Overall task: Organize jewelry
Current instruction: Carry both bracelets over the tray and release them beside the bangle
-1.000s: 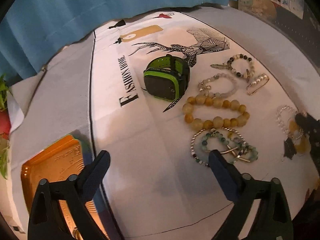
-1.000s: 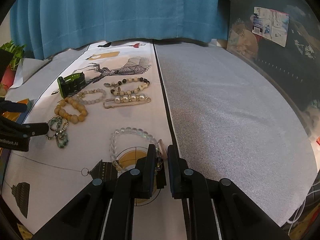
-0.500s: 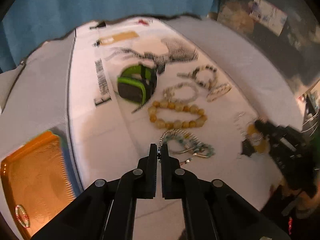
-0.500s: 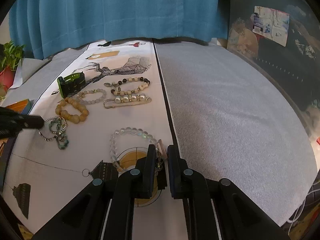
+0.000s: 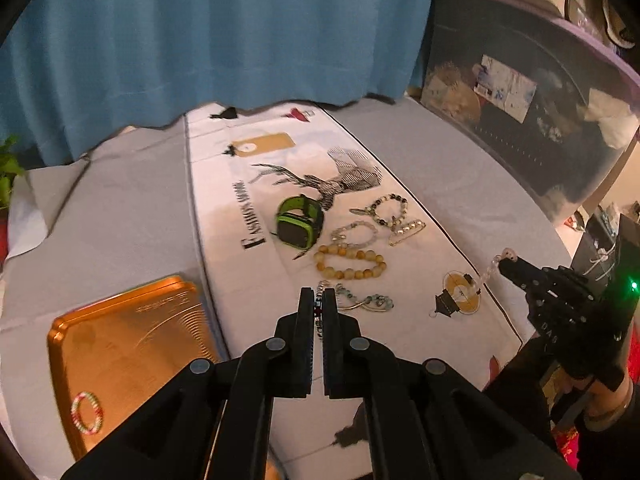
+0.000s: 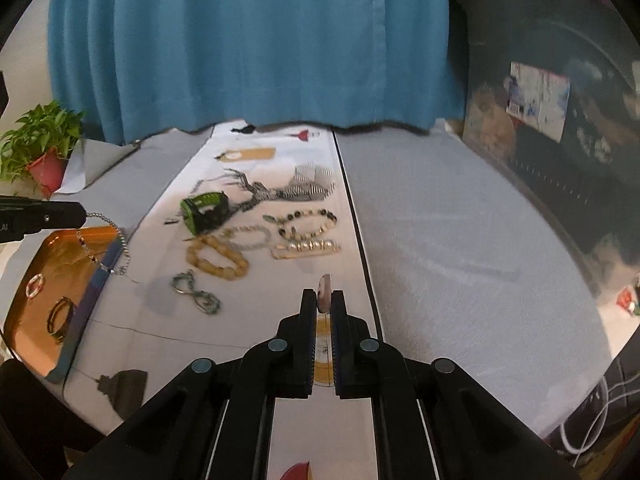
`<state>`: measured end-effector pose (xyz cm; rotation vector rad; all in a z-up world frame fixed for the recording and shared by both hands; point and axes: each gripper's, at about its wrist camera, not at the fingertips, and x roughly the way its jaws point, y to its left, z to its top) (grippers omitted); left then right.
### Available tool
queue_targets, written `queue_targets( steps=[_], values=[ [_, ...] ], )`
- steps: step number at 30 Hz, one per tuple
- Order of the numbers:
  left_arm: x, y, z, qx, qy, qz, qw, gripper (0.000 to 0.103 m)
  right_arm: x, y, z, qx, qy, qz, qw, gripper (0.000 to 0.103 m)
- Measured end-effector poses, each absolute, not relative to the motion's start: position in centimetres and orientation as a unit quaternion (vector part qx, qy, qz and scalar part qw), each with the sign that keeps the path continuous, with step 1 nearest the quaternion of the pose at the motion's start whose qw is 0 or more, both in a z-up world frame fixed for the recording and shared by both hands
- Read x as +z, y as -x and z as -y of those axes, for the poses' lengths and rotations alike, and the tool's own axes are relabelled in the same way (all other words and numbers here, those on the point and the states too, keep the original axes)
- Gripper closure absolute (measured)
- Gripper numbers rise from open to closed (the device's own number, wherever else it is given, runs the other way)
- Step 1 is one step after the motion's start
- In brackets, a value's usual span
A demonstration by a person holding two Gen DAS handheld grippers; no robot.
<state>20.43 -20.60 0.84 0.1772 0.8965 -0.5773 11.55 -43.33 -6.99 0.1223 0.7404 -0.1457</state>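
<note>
My left gripper (image 5: 318, 304) is shut on a silver chain bracelet (image 6: 116, 248), lifted and hanging over the edge of the orange tray (image 5: 132, 344). My right gripper (image 6: 323, 300) is shut on a clear bead bracelet (image 5: 490, 270), held above the printed cloth. On the cloth lie a green watch (image 5: 300, 224), an amber bead bracelet (image 5: 348, 265), a teal bead bracelet (image 5: 368, 301), a pale bead bracelet (image 5: 354, 234), a dark-and-cream bracelet (image 5: 390, 210) and a pearl pin (image 5: 406, 232).
The tray holds a red-green ring bracelet (image 5: 86, 414) and a dark bangle (image 6: 60, 316). A potted plant (image 6: 40, 152) stands at the far left. A blue curtain (image 6: 256, 40) hangs behind. A dark storage bin (image 5: 532, 112) stands at the right.
My left gripper closed on the silver chain bracelet and lifted it toward the tray. My right gripper lifted the clear bead bracelet off the cloth.
</note>
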Motion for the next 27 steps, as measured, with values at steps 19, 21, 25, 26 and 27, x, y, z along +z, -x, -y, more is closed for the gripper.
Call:
queue_targets(
  steps=[19, 21, 25, 26, 27],
  values=[
    [5.2, -14.1, 9.5, -0.237, -0.038, -0.387, 0.89, 0.101, 0.2, -5.9, 37.5, -0.042, -0.022, -0.326, 0.944, 0.096],
    [5.4, -13.5, 7.8, -0.227, -0.034, -0.384, 0.895, 0.101, 0.7, -5.6, 35.7, -0.027, -0.014, -0.324, 0.946, 0.096],
    [5.6, -12.3, 4.2, -0.206, -0.025, -0.378, 0.902, 0.101, 1.3, -5.4, 31.1, 0.016, 0.001, -0.322, 0.947, 0.096],
    [5.6, -12.1, 3.3, -0.2, -0.022, -0.377, 0.904, 0.101, 1.3, -5.4, 30.0, 0.026, 0.005, -0.323, 0.946, 0.096],
    [5.5, -12.0, 2.7, -0.197, -0.02, -0.377, 0.905, 0.101, 1.4, -5.4, 28.9, 0.037, 0.009, -0.324, 0.945, 0.096]
  ],
)
